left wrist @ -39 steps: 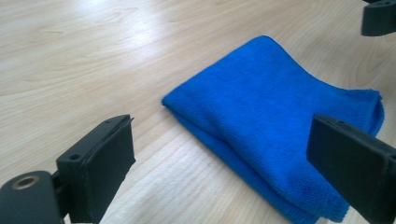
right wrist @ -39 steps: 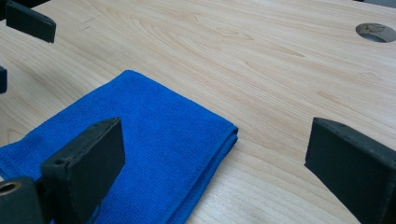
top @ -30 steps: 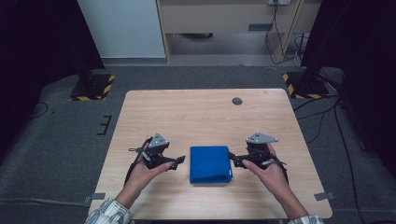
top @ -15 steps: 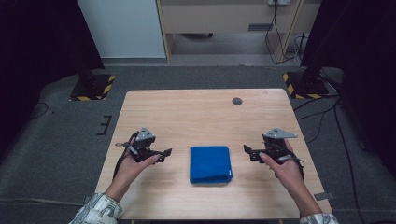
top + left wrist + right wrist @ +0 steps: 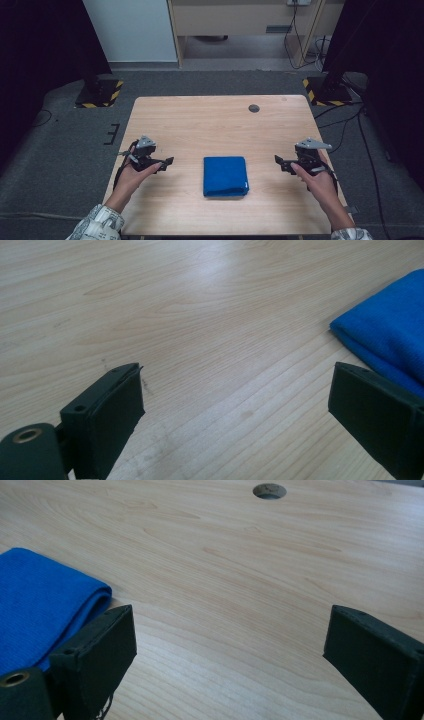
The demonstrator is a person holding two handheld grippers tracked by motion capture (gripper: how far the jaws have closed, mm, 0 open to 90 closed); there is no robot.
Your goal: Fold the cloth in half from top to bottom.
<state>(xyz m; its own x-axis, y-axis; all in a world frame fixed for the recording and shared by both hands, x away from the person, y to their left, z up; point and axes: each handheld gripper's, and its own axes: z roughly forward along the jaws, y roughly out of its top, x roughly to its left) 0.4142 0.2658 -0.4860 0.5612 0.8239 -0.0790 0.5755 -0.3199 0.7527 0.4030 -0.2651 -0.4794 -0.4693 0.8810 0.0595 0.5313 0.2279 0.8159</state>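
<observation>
Folded blue cloth lying flat on wooden table, left gripper and right gripper hovering well apart either side, both jaws standing wide open, holding nothing.

Blue folded cloth is cut off by the right edge in the left gripper view and by the left edge in the right gripper view. Table hole interior is too dark to judge.
</observation>
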